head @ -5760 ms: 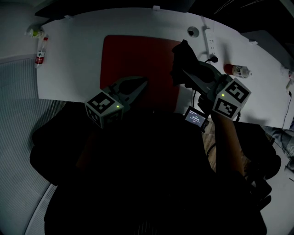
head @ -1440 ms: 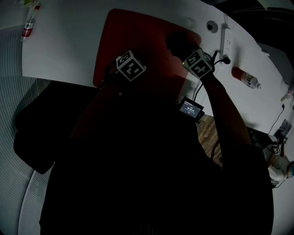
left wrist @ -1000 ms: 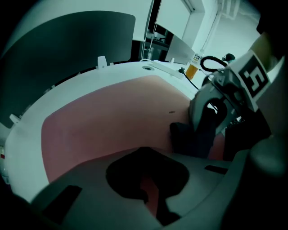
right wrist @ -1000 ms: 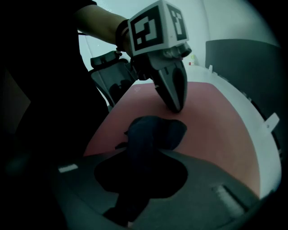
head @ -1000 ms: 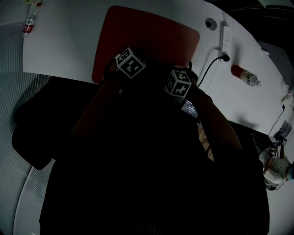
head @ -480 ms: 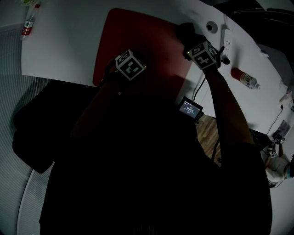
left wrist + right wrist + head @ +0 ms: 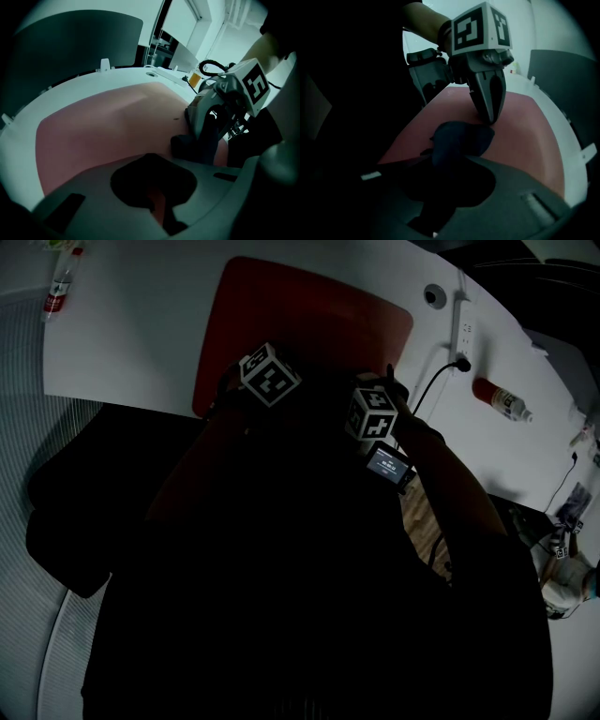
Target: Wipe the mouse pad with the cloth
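Dim room: white table [image 7: 141,334], perhaps ribbed grey flooring [image 7: 23,521] at left.

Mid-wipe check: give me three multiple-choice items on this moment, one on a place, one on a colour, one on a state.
1. Where is the cloth? A. on the mouse pad B. on the floor C. on a bottle
2. The mouse pad's colour? A. blue B. red C. green
3. Fingers of the left gripper? A. wide apart B. round a bottle C. together, tips on the pad
Answers: 1 A, the right gripper holds it on the pad; 2 B, red in the head view; 3 C, they meet at the pad's surface.
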`<state>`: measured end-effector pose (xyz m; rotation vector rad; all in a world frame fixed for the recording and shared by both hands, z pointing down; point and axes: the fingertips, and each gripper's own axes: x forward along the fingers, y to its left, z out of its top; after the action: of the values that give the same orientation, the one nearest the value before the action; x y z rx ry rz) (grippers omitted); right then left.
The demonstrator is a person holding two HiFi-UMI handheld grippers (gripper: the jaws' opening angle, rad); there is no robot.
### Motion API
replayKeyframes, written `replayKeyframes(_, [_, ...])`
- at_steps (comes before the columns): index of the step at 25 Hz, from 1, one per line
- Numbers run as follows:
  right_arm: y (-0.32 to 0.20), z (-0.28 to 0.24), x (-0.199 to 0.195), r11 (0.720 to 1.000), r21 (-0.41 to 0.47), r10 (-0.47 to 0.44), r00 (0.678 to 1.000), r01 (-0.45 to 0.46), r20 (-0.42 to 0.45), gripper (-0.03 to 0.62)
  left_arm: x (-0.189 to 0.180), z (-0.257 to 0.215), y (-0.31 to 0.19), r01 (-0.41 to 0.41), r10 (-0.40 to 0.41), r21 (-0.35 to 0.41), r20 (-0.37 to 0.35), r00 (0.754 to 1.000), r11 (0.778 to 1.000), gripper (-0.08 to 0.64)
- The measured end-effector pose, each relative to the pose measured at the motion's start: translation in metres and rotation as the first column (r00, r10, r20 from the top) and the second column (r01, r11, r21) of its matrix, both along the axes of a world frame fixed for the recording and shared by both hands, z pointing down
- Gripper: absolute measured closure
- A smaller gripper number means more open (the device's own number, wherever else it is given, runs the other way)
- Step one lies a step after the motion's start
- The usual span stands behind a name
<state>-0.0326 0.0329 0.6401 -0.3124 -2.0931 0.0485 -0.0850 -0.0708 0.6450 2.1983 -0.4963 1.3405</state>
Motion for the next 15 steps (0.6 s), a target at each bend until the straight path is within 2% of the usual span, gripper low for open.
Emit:
replayKeyframes(2, [-0.016,0.0,0.006,1.0,0.013,0.008,1.0,-0.008,0.008,0.52,0.0,0.0,0.0,0.004,-0.004,0.001,-0.002,1.0,1.0,0.552])
replayKeyframes(4, [-0.056,-0.001,0.02,0.989,0.042,0.145,0.989,-0.145,0.015,0.518,0.001,0.0,0.0,0.004,-0.004,0.002,-0.001,1.0,1.0,0.552])
replayKeyframes(5, [-0.083,-0.001,0.032,0.964,0.064,0.257,0.966,-0.257,0.014,0.517,0.001,0.0,0.0,0.003,-0.003,0.005,0.001,1.0,1.0,0.552])
replayKeyframes(6, [-0.113,0.0,0.047,0.919,0.089,0.384,0.923,-0.384,0.012,0.517,0.001,0.0,0.0,0.003,-0.004,0.008,0.004,1.0,1.0,0.552])
replayKeyframes(8, [-0.164,-0.002,0.079,0.78,0.127,0.616,0.788,-0.612,0.009,0.515,0.0,-0.001,-0.001,0.012,-0.012,0.018,0.005,1.0,1.0,0.552])
replayKeyframes(9, [-0.18,-0.004,0.091,0.71,0.131,0.697,0.717,-0.692,0.008,0.515,0.0,-0.001,-0.001,0.018,-0.018,0.022,0.006,1.0,1.0,0.552])
replayKeyframes(10, [-0.187,-0.005,0.097,0.654,0.127,0.751,0.66,-0.746,0.007,0.515,0.0,-0.001,-0.001,0.024,-0.024,0.027,0.007,1.0,0.999,0.553])
replayKeyframes(11, [-0.187,-0.006,0.098,0.62,0.126,0.78,0.626,-0.774,0.006,0.517,0.0,0.0,-0.001,0.028,-0.028,0.032,0.01,1.0,0.999,0.552])
replayKeyframes(12, [-0.18,-0.007,0.093,0.617,0.125,0.783,0.622,-0.777,0.004,0.522,0.0,0.0,-0.001,0.032,-0.032,0.036,0.011,0.999,0.999,0.552])
replayKeyframes(13, [-0.166,-0.007,0.083,0.645,0.116,0.76,0.65,-0.755,0.002,0.523,0.0,0.0,-0.001,0.036,-0.037,0.04,0.012,0.999,0.999,0.552])
replayKeyframes(15, [-0.123,-0.008,0.052,0.751,0.071,0.658,0.753,-0.657,0.0,0.522,-0.002,-0.001,-0.001,0.046,-0.047,0.049,0.015,0.999,0.998,0.552])
